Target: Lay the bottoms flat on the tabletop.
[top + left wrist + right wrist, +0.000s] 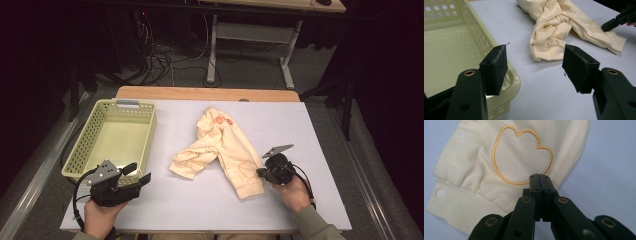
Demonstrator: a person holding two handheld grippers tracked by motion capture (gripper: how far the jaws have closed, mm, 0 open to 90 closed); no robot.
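Note:
A cream child's garment lies crumpled in the middle of the white table cover, with a red print near its far end. In the right gripper view the garment has a gold embroidered outline, snap buttons and a ribbed cuff. My right gripper is at its near right edge, and in its own view the gripper has its jaws pressed together, tips over the cloth edge. I cannot tell whether cloth is pinched. My left gripper stands open and empty beside the basket, its jaws aimed toward the garment.
A pale green perforated basket stands empty at the left, and its near corner lies just under my left jaw. The white cover reaches the table's front edge. Beyond the table are a desk frame and cables on the floor.

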